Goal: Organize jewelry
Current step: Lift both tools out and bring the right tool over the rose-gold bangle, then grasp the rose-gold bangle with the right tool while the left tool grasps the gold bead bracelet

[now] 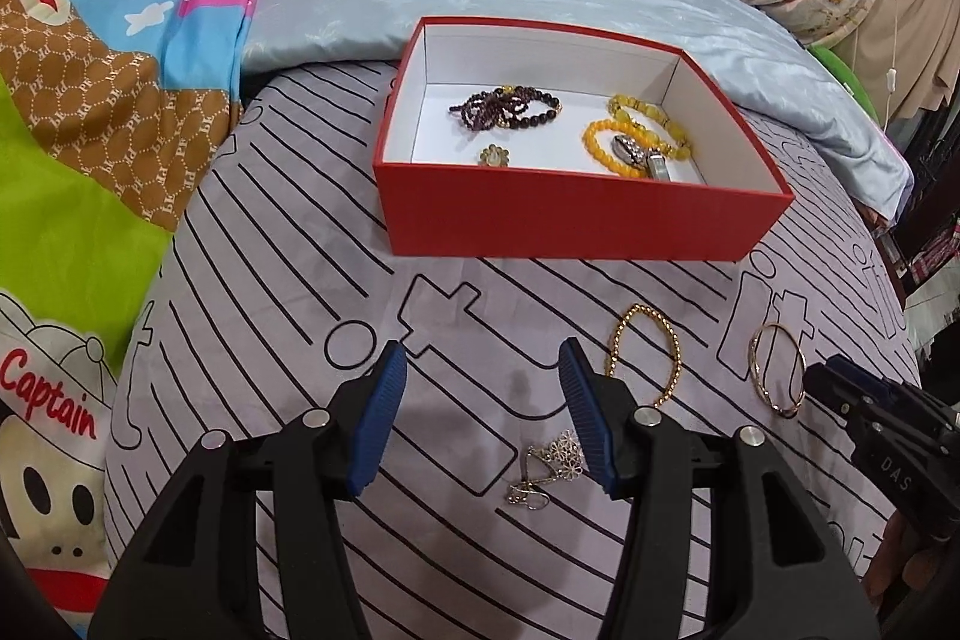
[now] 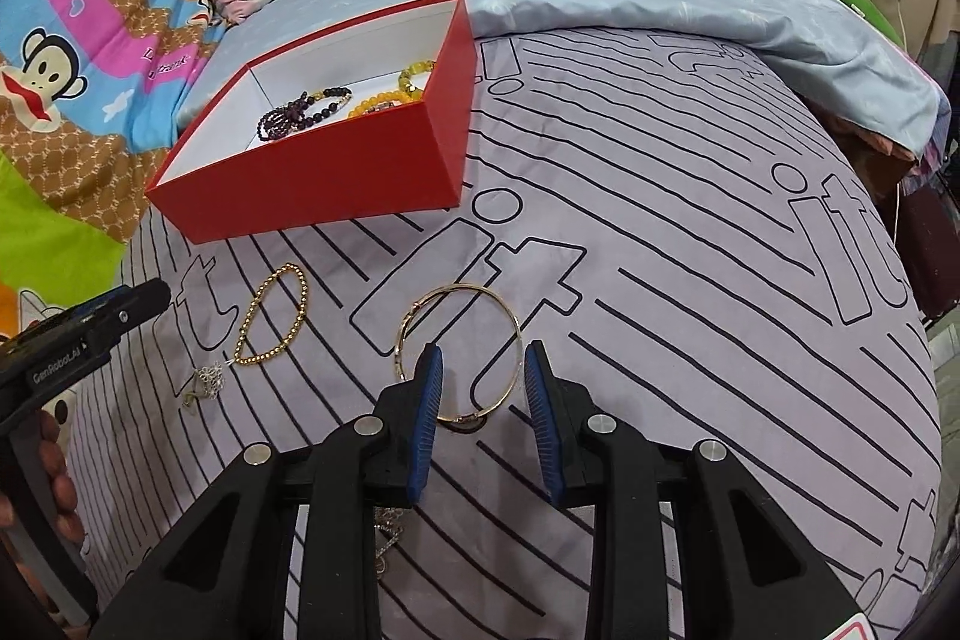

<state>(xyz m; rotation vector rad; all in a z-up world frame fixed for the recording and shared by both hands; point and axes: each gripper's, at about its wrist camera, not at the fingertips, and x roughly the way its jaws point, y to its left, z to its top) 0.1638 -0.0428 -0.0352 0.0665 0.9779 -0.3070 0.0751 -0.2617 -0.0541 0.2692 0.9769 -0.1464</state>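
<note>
Right gripper (image 2: 483, 370) hangs with jaws partly open and empty over the thin gold bangle (image 2: 459, 349), near the red box (image 2: 312, 184); straddle one side of the ring and close gently. Left gripper (image 1: 483, 370) gapes empty above the silver chain (image 1: 549, 466). Bedding reads "Captain" (image 1: 51, 400); gripper bodies read "GenRoboLAI" and "DAS".

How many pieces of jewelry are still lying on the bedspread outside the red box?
3: a gold beaded bracelet in front of the box, a thin gold bangle beneath the right gripper, and a silver chain by the left gripper.
</note>
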